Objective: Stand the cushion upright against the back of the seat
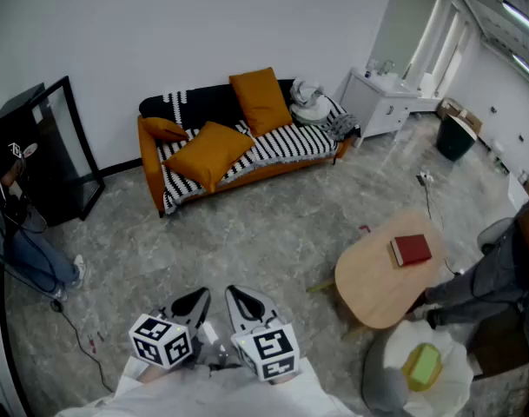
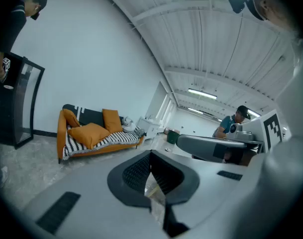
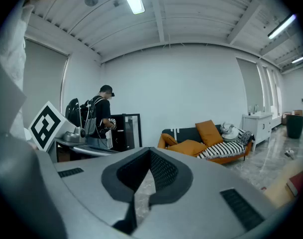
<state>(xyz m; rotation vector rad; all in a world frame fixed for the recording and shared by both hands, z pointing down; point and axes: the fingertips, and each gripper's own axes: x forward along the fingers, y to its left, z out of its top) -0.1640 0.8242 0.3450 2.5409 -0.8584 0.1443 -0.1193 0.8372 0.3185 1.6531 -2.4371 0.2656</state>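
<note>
The grey stone floor filled most of the room. Against the far wall stood an orange sofa with a black-and-white striped throw over its seat. To its right was a white cabinet, and further right a dark bin whose contents could not be made out. A round wooden worktop stood nearer, with a red book lying on it. Below it, a yellow-green thing lay in something white; what held it could not be told.

On the sofa, the flat cushion lay on the left half of the seat, its corner hanging past the front edge. A second orange cushion stood upright against the backrest, and a smaller one sat at the left arm. A white bundle lay at the right end.

The left hand-held gripper and the right hand-held gripper hung side by side over the floor, well apart from the sofa. Both had their jaws closed together with nothing between them.
</note>
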